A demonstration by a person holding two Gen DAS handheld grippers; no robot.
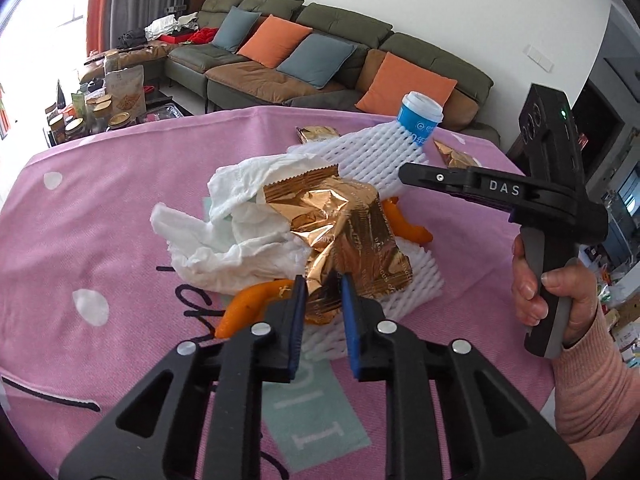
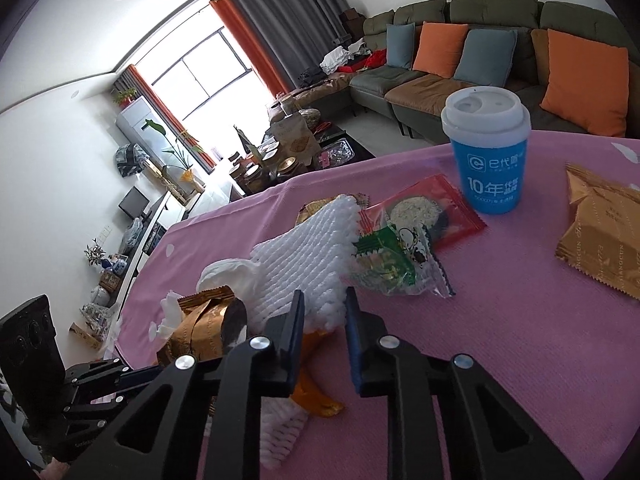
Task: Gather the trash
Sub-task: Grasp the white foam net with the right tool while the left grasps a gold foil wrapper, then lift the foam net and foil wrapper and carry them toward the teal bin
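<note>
Trash heap on the pink tablecloth [image 1: 100,216], a gripper at either side.

The left gripper [image 1: 323,294] pinches a corner of the gold wrapper [image 1: 352,232] atop crumpled tissue [image 1: 224,236], foam netting [image 1: 372,156] and orange peel [image 1: 244,308]. The right gripper [image 2: 323,312] stands parted at the netting's end, gripping nothing. Only its view shows bare cloth rightward, a green packet [image 2: 388,264], red packet [image 2: 424,208], and the blue cup [image 2: 488,152] unobscured.

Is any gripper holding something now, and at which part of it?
The left gripper pinches the gold foil wrapper at its near lower corner. The right gripper is open over the white foam net, holding nothing.
</note>
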